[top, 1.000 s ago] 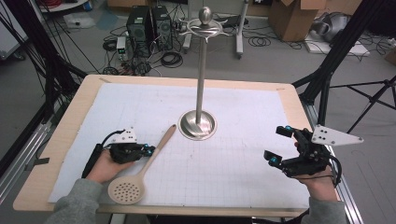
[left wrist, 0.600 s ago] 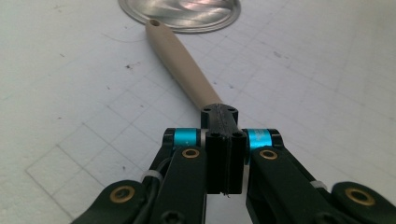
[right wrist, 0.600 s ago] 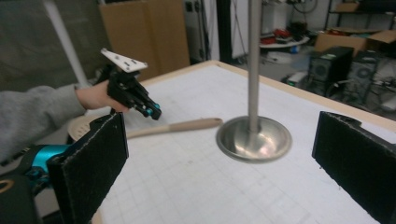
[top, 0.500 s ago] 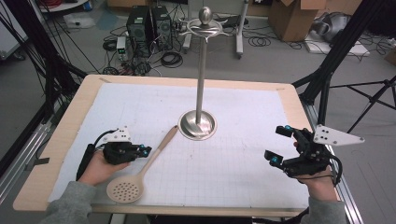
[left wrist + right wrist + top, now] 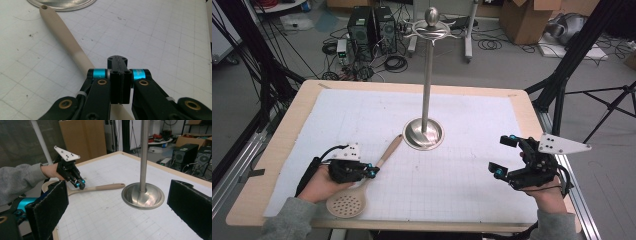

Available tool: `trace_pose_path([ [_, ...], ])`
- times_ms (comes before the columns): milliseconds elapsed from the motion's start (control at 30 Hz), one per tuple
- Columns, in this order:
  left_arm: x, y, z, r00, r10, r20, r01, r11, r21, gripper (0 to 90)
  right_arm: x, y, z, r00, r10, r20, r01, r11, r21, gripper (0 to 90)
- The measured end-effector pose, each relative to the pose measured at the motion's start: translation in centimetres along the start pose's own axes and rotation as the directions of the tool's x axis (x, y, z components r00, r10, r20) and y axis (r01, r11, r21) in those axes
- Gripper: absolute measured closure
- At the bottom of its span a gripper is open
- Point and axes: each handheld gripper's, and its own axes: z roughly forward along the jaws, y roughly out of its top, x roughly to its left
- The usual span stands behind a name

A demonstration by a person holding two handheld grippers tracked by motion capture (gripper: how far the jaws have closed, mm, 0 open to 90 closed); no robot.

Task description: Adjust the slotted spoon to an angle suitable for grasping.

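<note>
High view: left tongs (image 5: 371, 171), lower left of frame, are closed w/ nothing between them, tips over the handle of the slotted spoon (image 5: 362, 187). The spoon lies flat on the worktop (image 5: 512, 107), round head at the bottom edge, handle running up-right to just beside the stand (image 5: 425, 131) base at centre. Right tongs (image 5: 504, 156), lower right, are spread wide & empty, well apart from the spoon.

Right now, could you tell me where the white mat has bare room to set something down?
Free: the white gridded mat between the silver stand base and the right gripper, plus the far strip. Crowded: near left, where the left gripper meets the beige slotted spoon.
</note>
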Motion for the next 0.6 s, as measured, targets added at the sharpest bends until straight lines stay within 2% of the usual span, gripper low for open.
trace_pose_path([
  [133, -0.01, -0.32, -0.09, 0.9999, 0.0, 0.017, 0.0, 1.0, -0.001, 89.5, -0.08, -0.07, 0.25, 1.0, 0.007, 0.0, -0.007, 1.0, -0.004, 2.2],
  [233, -0.11, -0.47, 0.08, 0.9997, 0.011, 0.02, -0.011, 0.9996, 0.027, 89.5, -0.1, -0.06, 0.38, 1.0, 0.008, -0.004, -0.008, 1.0, 0.001, 2.2],
  [333, -0.15, -0.74, 0.3, 0.9997, 0.003, 0.022, -0.004, 0.9983, 0.058, 89.5, -0.11, -0.03, 0.5, 0.9999, 0.009, -0.007, -0.009, 1.0, 0.003, 2.2],
  [467, -0.16, -0.84, 0.08, 0.9995, -0.004, 0.032, 0.002, 0.9982, 0.061, 89.6, -0.18, 0.0, 0.77, 1.0, 0.004, -0.009, -0.004, 1.0, 0.006, 2.2],
  [600, -0.35, -0.99, -0.23, 0.9991, 0.033, 0.025, -0.035, 0.9973, 0.065, 89.8, -0.24, -0.02, 1.01, 0.9998, 0.012, -0.014, -0.012, 1.0, 0.012, 2.2],
])
